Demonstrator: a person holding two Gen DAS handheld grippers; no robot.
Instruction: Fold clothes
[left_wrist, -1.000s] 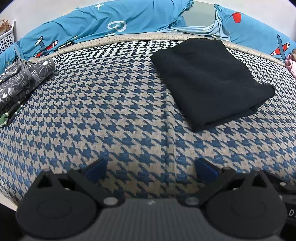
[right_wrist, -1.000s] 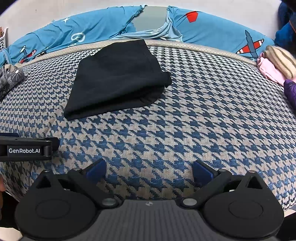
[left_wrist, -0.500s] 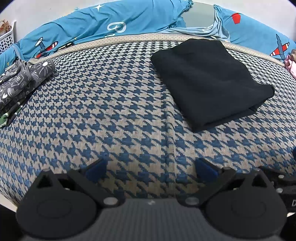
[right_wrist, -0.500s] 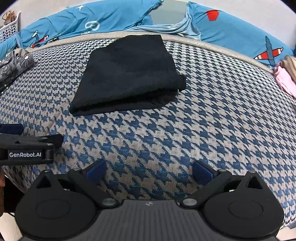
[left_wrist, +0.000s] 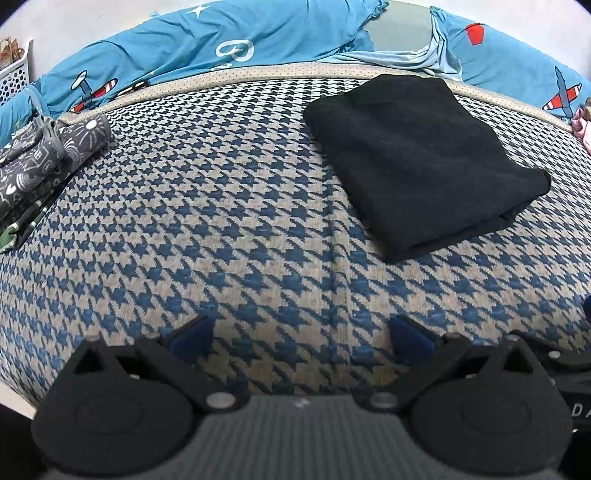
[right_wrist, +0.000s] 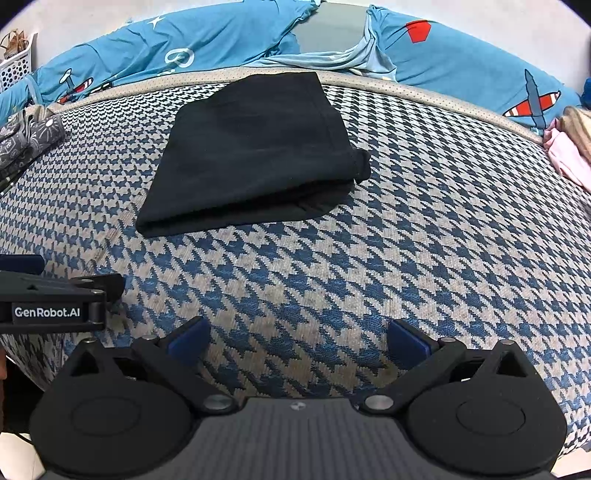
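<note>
Black garment (left_wrist: 421, 162), folded into a compact rectangle of several layers, lies flat toward the far side of the houndstooth-patterned surface (left_wrist: 221, 221), its stacked edges facing the cameras; by the look of it this piece is finished and set back to keep the near working area free. Left gripper (left_wrist: 301, 338): blue-padded fingers spread wide, holding nothing, low over the near edge of the surface and well apart from the garment. Right gripper (right_wrist: 297, 336): fingers likewise spread and empty, hovering above bare houndstooth cloth, with the garment (right_wrist: 255, 147) ahead and slightly left. Grey patterned clothes (left_wrist: 40, 155), rolled or folded, sit at the far left edge, probably a pile of completed pieces. Pink and striped clothing (right_wrist: 569, 147) lies bunched at the far right edge, apparently the unfolded stock, placed within the right gripper's reach. Blue aeroplane-print bedding (left_wrist: 221, 48) is heaped behind the surface, beside a white perforated basket (left_wrist: 14, 70).
</note>
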